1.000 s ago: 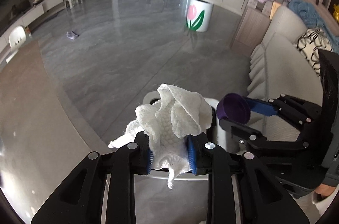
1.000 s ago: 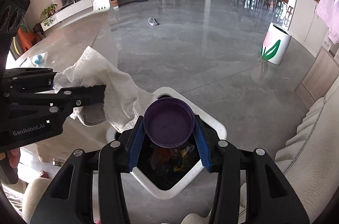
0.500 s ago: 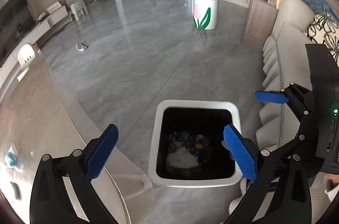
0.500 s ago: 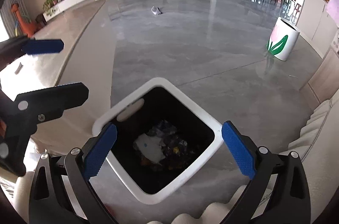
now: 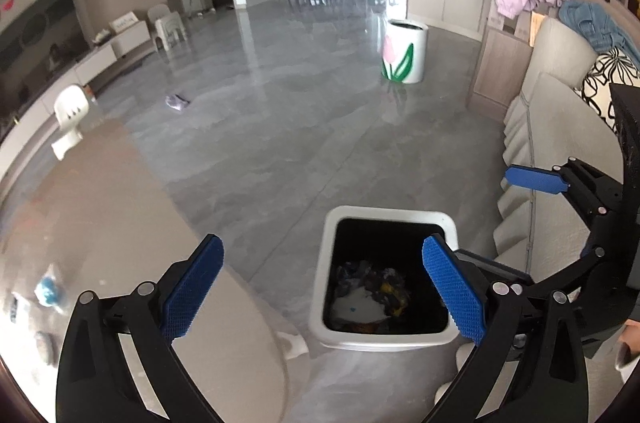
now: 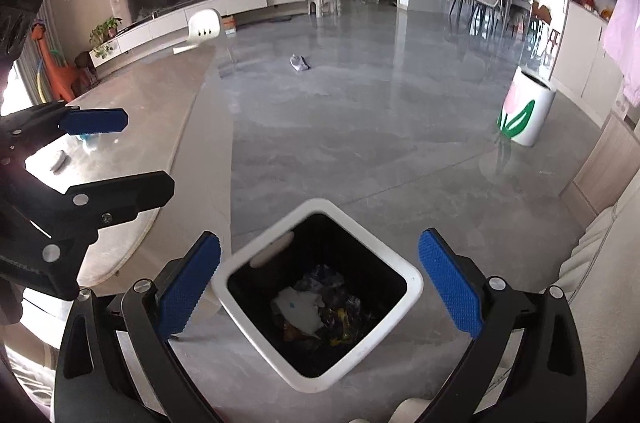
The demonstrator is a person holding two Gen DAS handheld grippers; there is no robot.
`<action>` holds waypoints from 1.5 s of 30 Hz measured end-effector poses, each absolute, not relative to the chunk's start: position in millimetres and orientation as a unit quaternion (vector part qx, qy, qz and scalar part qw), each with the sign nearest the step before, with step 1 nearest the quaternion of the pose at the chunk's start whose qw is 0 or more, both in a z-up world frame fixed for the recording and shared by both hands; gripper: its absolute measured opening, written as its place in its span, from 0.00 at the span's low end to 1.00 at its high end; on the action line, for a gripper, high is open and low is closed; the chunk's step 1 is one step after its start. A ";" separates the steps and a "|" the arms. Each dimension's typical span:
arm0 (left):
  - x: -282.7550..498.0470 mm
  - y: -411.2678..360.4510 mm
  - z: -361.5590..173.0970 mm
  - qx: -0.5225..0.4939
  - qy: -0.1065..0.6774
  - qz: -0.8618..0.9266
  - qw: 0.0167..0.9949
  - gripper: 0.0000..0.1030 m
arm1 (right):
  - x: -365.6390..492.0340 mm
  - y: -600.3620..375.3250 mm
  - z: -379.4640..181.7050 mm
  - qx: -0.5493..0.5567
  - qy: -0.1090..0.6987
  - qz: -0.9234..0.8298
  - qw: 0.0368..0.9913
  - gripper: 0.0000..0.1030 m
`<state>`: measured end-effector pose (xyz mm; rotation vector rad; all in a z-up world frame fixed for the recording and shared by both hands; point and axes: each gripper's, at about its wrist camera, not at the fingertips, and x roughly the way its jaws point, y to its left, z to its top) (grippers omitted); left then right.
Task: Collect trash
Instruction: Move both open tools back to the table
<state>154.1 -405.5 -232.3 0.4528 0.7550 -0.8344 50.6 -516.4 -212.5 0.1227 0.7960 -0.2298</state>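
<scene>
Both grippers hang released and empty: left gripper [image 5: 322,287] and right gripper [image 6: 320,287] spread wide over the white trash bin [image 6: 394,273]. Trash [image 6: 316,307] sits at the bottom, directly below the jaws. Crumpled scrap [image 6: 300,63] lies far ahead on the floor, probably the next pickup.

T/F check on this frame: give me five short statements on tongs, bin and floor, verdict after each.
1. Both tongs are open and empty. True: left tongs and right tongs hold nothing.
2. The bin is empty. False: trash lies in it.
3. A purple cap is gripped in the right tongs. False: nothing is between their pads.
4. A tulip pot stands on the floor. True.
5. The floor is free of litter. False: a small crumpled scrap lies there.
</scene>
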 end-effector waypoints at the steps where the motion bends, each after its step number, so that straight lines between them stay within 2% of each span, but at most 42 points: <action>1: 154.7 -400.9 -228.1 0.211 0.353 -0.391 0.824 0.95 | 50.0 -512.3 -208.4 0.060 0.382 -0.107 0.916 0.96; 9: 159.4 -353.8 -195.4 0.202 0.329 -0.361 0.849 0.95 | 58.0 -469.6 -173.4 0.039 0.355 -0.080 0.931 0.96; 19: 185.7 -268.3 -181.4 0.167 0.325 -0.294 0.884 0.95 | 94.2 -395.7 -147.3 -0.005 0.325 -0.034 0.945 0.96; 33: 250.9 -119.3 -205.7 0.123 0.356 -0.161 0.912 0.95 | 188.7 -282.3 -159.0 -0.035 0.329 0.063 0.942 0.96; 45: 303.7 -53.0 -251.9 0.090 0.391 -0.116 0.909 0.95 | 259.2 -229.4 -183.2 -0.037 0.346 0.094 0.933 0.96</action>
